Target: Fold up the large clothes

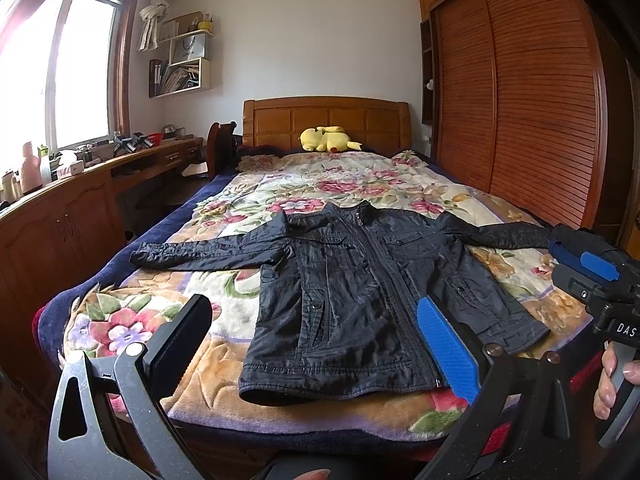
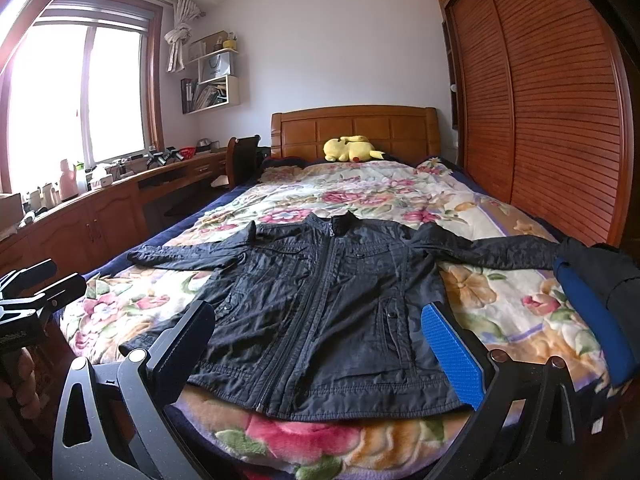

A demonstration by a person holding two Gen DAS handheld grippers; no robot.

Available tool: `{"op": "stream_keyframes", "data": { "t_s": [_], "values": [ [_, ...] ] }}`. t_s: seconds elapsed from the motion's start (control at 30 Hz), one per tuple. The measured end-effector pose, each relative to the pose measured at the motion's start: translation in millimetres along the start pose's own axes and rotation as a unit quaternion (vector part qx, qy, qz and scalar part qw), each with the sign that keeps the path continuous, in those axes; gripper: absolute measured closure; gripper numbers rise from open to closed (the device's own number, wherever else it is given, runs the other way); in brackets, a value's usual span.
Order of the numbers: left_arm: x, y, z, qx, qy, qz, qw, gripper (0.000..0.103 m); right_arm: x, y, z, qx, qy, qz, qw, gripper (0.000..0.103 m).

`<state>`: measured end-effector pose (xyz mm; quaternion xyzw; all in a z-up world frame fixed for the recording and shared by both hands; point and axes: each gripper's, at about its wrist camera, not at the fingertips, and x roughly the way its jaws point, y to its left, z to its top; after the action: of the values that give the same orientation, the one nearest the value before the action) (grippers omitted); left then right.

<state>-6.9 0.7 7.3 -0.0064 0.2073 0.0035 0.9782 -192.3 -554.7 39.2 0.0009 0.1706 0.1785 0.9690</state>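
A black jacket lies zipped and face up on my floral bedspread, sleeves spread wide. My left gripper hovers released over its hem; my right gripper likewise gapes, gripping nothing. A yellow plush, possibly Pikachu, rests by the headboard.

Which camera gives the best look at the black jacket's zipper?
The right wrist view: the black jacket sits centred there, and its zipper runs unobstructed from collar to hem between the open fingers. In the left wrist view the jacket lies off to the right, and the blue finger covers the zipper's lower end.
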Motion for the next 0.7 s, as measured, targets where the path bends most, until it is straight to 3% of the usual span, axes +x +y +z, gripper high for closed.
{"op": "stream_keyframes", "data": {
  "t_s": [0.7],
  "values": [
    [-4.6,-5.5,2.1,0.005,-0.006,-0.003,1.0000,0.000,-4.0,-0.3,-1.8,0.001,-0.007,0.004,1.000,0.000]
  ]
}}
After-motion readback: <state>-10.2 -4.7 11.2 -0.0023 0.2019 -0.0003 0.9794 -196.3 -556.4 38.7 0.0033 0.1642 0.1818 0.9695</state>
